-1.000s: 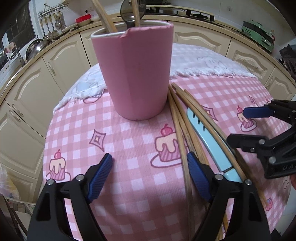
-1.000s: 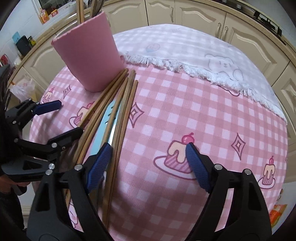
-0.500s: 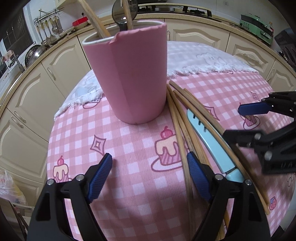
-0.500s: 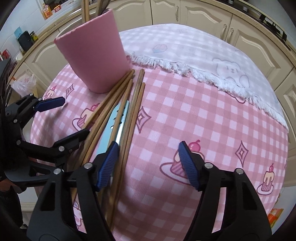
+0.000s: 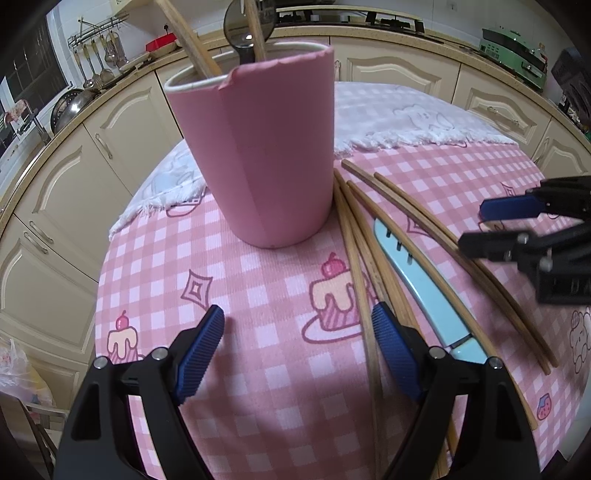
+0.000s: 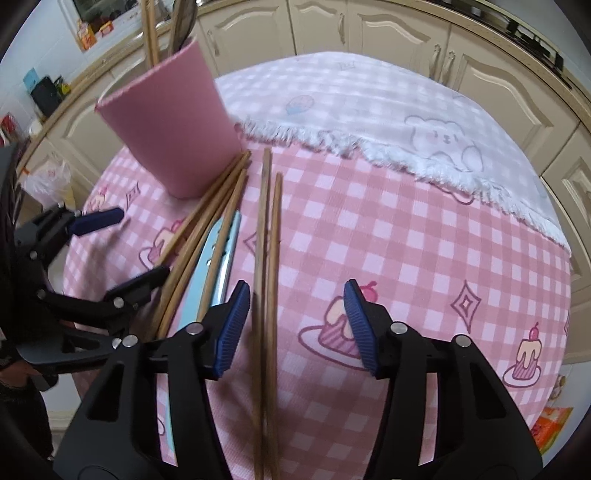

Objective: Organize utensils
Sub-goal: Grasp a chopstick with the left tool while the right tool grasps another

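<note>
A pink utensil holder [image 5: 258, 155] stands on the pink checked tablecloth [image 5: 258, 369]; it also shows in the right wrist view [image 6: 170, 125]. It holds wooden chopsticks and a dark spoon [image 5: 243, 29]. Several wooden chopsticks [image 5: 354, 236] and a light blue knife [image 5: 421, 284] lie right of it. My left gripper [image 5: 297, 347] is open and empty in front of the holder. My right gripper [image 6: 297, 325] is open, its jaws on either side of two chopsticks [image 6: 267, 258] lying apart from the others.
A white fringed cloth with a bear print [image 6: 424, 140] covers the far part of the table. Cream kitchen cabinets [image 5: 55, 192] surround the table. Hanging ladles [image 5: 96, 59] and a green appliance [image 5: 513, 40] stand on the counters.
My right gripper moved left over the chopsticks and its jaws narrowed somewhat. Two chopsticks now lie apart from the bundle. My left gripper drew back slightly.
</note>
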Motion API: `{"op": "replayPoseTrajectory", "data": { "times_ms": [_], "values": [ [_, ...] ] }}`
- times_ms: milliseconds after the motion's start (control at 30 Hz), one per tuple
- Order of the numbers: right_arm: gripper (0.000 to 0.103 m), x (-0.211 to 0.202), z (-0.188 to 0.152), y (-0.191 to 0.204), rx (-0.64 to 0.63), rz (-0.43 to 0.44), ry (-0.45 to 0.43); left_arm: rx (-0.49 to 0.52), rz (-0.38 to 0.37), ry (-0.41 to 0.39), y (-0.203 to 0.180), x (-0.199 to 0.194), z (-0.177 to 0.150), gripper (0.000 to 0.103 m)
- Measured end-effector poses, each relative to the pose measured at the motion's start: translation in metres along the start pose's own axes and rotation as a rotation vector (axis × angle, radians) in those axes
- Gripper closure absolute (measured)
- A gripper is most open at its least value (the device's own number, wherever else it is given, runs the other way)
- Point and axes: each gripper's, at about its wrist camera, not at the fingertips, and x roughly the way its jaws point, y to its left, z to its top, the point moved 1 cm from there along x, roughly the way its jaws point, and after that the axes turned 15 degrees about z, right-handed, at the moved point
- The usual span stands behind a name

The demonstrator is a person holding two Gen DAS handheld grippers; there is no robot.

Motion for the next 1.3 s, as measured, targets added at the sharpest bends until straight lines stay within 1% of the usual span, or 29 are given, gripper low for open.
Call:
{"op": "replayPoseTrajectory", "data": {
  "times_ms": [67,167,267,467,567,667,767,833,867,933,967,1033,1167,1300],
  "values": [
    [0.057,0.004,0.002,-0.003,-0.003,-0.008,0.016,0.002,0.001,0.001,-0.001,0.000,0.000,0.023],
    [0.058,0.007,0.005,-0.003,-0.019,-0.001,0.028,0.006,0.002,0.002,-0.001,0.000,0.001,0.023],
    [0.065,0.009,0.005,0.003,-0.032,0.008,0.040,0.010,0.002,0.004,-0.002,0.001,0.002,0.024],
    [0.068,0.017,0.005,0.012,-0.069,0.001,0.084,0.026,0.004,0.010,-0.004,0.001,0.004,0.026],
    [0.069,0.019,0.003,0.015,-0.096,-0.022,0.109,0.038,0.005,0.013,-0.005,0.001,0.005,0.026],
    [0.077,0.016,-0.002,0.019,-0.111,-0.036,0.131,0.052,0.001,0.018,-0.006,0.000,0.006,0.029],
    [0.081,0.017,-0.008,0.027,-0.131,-0.048,0.142,0.067,-0.028,0.036,-0.008,0.001,0.009,0.038],
    [0.084,0.018,-0.006,0.027,-0.121,-0.039,0.144,0.081,-0.067,0.060,-0.010,0.001,0.013,0.050],
    [0.086,0.018,-0.005,0.027,-0.121,-0.040,0.145,0.088,-0.086,0.069,-0.010,0.001,0.014,0.053],
    [0.094,0.019,-0.004,0.029,-0.121,-0.031,0.147,0.111,-0.123,0.088,-0.012,0.003,0.019,0.063],
    [0.096,0.019,-0.004,0.029,-0.123,-0.029,0.147,0.124,-0.133,0.090,-0.013,0.003,0.020,0.069],
    [0.097,0.019,-0.003,0.029,-0.130,-0.029,0.144,0.142,-0.145,0.094,-0.014,0.002,0.021,0.096],
    [0.097,0.012,-0.006,0.022,-0.086,0.019,0.115,0.155,-0.136,0.089,-0.017,-0.001,0.019,0.098],
    [0.097,-0.002,-0.011,0.014,-0.042,0.064,0.058,0.132,-0.144,0.080,-0.013,-0.007,0.010,0.098]
  ]
}}
